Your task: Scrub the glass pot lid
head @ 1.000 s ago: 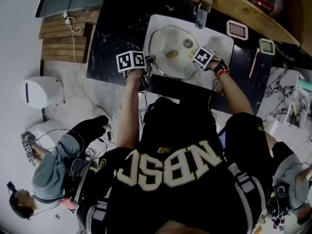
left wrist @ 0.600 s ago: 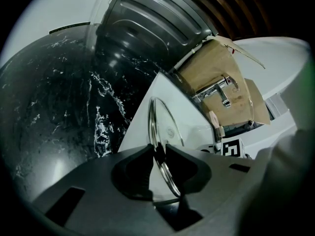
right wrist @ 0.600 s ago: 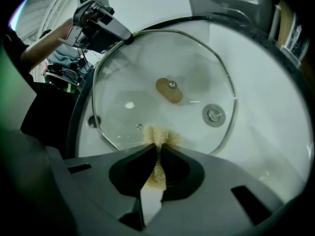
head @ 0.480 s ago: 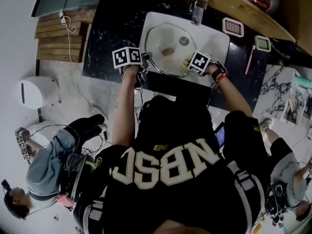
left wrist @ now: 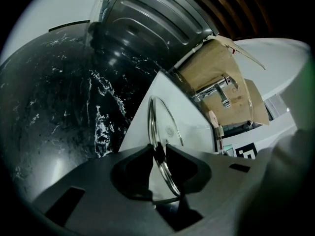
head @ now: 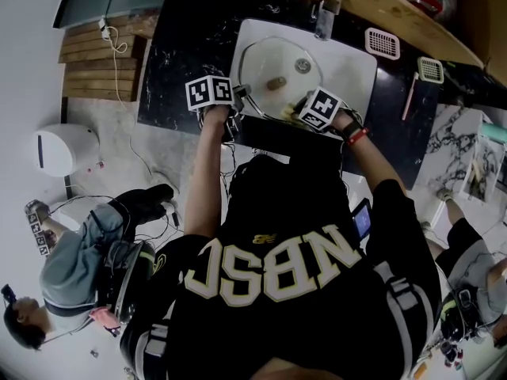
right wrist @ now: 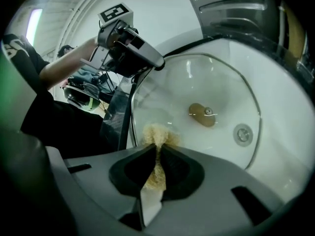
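Note:
The glass pot lid point(head: 273, 70) stands tilted in the white sink point(head: 356, 62), its tan knob point(right wrist: 202, 115) facing me. My left gripper point(left wrist: 158, 154) is shut on the lid's metal rim point(left wrist: 156, 127) at the left edge; in the head view its marker cube point(head: 210, 92) sits at the sink's left corner. My right gripper point(right wrist: 158, 151) is shut on a yellow scrub sponge point(right wrist: 156, 134), which lies against the glass near the lid's near rim. The left gripper point(right wrist: 129, 53) also shows in the right gripper view, clamped on the rim.
A faucet point(head: 326, 10) rises behind the sink, whose drain point(right wrist: 242, 134) shows through the glass. Black marble counter point(head: 182, 54) surrounds the sink. Two white grated dishes point(head: 386, 43) point(head: 432, 70) lie at the right. A person point(head: 79, 267) sits on the floor, left.
My right gripper has drawn the sponge from the lid's right side toward its near rim. The left gripper and the lid have stayed put.

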